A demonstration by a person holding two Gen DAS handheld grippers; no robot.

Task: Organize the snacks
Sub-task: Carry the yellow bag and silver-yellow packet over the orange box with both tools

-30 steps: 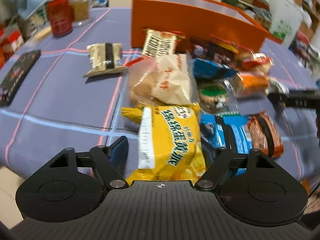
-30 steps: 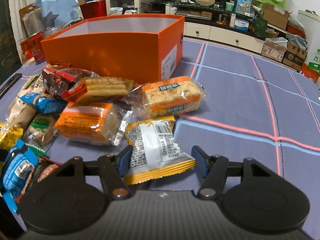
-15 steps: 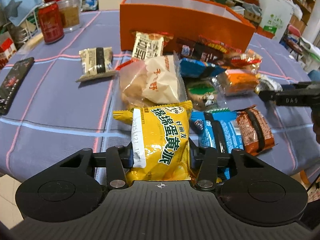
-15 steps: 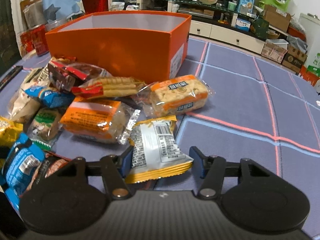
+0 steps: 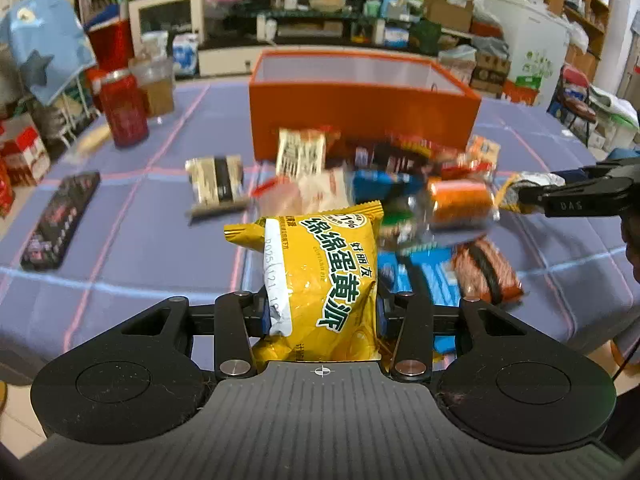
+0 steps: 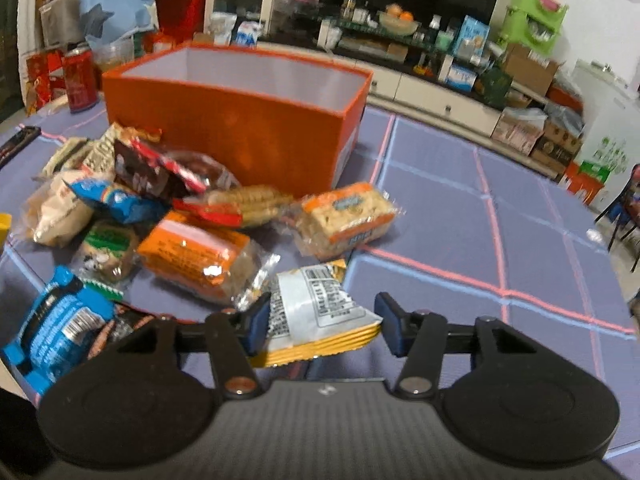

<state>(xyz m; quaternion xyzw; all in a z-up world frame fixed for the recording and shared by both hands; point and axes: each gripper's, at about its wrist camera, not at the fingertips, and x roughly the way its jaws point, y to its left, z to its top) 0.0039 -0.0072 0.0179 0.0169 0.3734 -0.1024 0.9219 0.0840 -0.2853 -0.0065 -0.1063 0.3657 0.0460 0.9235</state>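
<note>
Snacks point(image 6: 192, 256) lie in a loose heap on the purple checked tablecloth point(image 6: 500, 208), directly in front of the orange box point(image 6: 240, 136). The box stands open-topped, white inside; no packet is visible in the part of the interior that shows.

Left gripper point(image 5: 320, 312): its jaws are closing, and both pads press the sides of a yellow packet point(image 5: 324, 272) printed with green characters. The packet stands upright between them, its lower end at the gripper body and its top edge leaning toward the heap.

Right gripper point(image 6: 324, 320): its jaws are closing around a white-and-yellow packet point(image 6: 316, 312) whose printed label faces up. The left pad touches the packet's edge. The right pad appears just clear of it, though contact there cannot be settled.

Heap contents, right wrist view: an orange-wrapped cake point(image 6: 192, 256), a clear-wrapped biscuit block point(image 6: 344, 220), a blue packet point(image 6: 56, 324) and several others overlapping.

Left wrist view, left of the heap: a striped packet point(image 5: 218, 184) lies apart, a dark flat pack point(image 5: 60, 220) sits near the table edge, and a red can point(image 5: 122, 114) stands upright beyond.
</note>
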